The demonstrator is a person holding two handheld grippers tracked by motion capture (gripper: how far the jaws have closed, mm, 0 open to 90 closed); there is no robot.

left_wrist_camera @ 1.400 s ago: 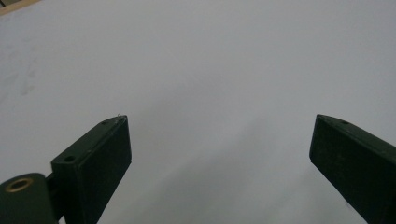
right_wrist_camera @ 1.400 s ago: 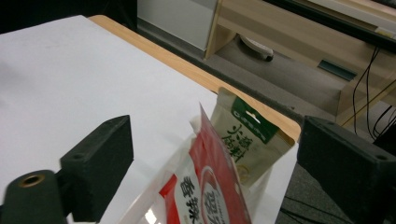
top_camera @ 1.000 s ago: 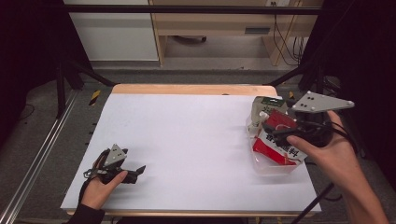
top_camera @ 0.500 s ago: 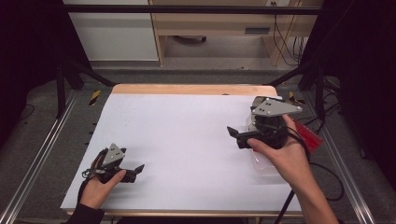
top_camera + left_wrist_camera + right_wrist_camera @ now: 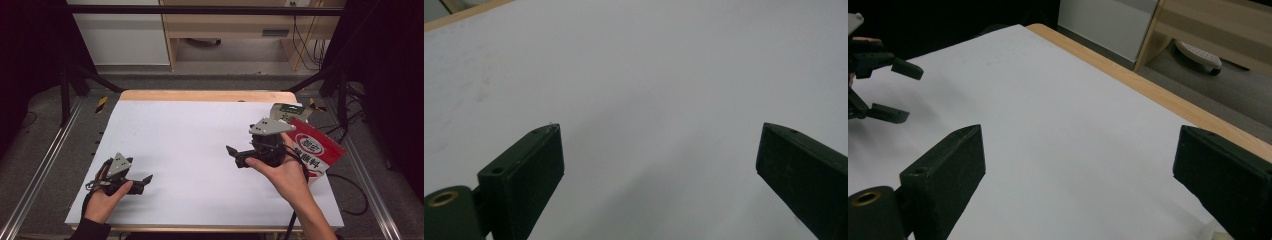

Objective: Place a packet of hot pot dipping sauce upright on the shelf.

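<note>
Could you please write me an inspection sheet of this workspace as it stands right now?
Surface: white table top with a wooden far edge, bare in the middle.
Job's things: red and white snack bag at the right edge, a green-topped packet just beyond it.
Clutter: nothing seen.
Grippers: left gripper near the front left, open, holding nothing; right gripper beside the snack bag, open, holding nothing, jaws pointing toward the table's middle.
Cables: black cable looping off the right side; more cables on the floor beyond.
Surroundings: wooden furniture and a white cabinet behind the table.
</note>
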